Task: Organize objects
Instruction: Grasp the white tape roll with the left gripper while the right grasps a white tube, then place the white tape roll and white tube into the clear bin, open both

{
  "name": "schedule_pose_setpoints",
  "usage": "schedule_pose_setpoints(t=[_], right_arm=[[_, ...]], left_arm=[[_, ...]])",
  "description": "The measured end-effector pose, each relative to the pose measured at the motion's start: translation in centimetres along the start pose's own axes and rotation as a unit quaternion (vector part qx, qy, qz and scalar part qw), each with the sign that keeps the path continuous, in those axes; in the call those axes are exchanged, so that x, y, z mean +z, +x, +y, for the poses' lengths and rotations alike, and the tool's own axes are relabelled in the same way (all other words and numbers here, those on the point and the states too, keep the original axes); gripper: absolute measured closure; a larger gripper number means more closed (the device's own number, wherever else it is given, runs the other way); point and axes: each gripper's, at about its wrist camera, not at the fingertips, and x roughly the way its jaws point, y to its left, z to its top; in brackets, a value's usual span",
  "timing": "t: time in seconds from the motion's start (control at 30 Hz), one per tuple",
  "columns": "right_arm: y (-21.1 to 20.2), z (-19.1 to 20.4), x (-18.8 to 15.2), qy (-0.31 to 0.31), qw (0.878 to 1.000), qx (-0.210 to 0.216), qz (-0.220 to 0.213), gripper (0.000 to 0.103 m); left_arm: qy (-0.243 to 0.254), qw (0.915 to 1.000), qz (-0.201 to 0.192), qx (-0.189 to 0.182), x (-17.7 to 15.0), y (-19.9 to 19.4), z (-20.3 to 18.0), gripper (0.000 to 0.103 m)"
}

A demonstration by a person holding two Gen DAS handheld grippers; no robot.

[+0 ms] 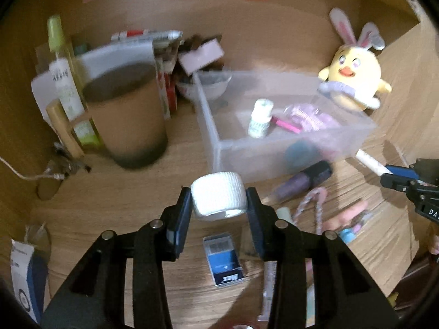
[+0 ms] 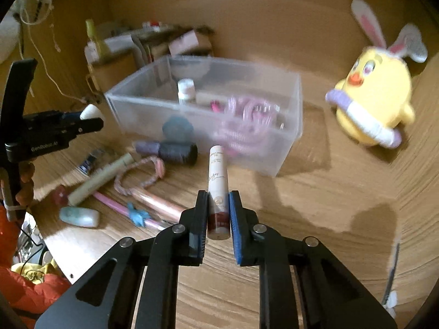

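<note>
Claws (image 1: 219,201) (image 2: 218,213) clamped: tape roll (image 1: 218,196), tube (image 2: 218,189)

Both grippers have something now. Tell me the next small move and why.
Probably carry both forward over the clear bin and release. The left gripper is clamped on the white tape roll, the right gripper on the lip tube. Both items are short of the bin, which already holds small items.
</note>
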Motion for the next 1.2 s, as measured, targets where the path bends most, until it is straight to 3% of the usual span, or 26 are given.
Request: schedule_pose_setpoints(t=[0.33, 0.5, 0.7, 1.2], right_arm=[[-3.3, 0.8, 4.1, -0.012, 0.996, -0.010, -0.086, 0.089], [-3.5, 0.3, 6.0, -0.008, 0.994, -0.019, -0.107, 0.089], [-0.8, -1.4, 8.3, 0.015, 0.994, -0.032, -0.105, 0.089], [8.4, -2.3, 9.7, 0.039, 0.999, 0.021, -0.007, 0.089]], left_arm=[[0.016, 0.9959, -0.087, -0.016, 3.6, -3.6, -1.9, 0.064], [0.020, 0.9943, -0.104, -0.012, 5.3, -3.7, -2.4, 0.064], [0.016, 0.9957, -0.090, -0.008, 7.0, -2.0, -2.4, 0.064], [0.013, 0.9999, -0.008, 0.001, 7.8, 5.7, -2.1, 0.064]])
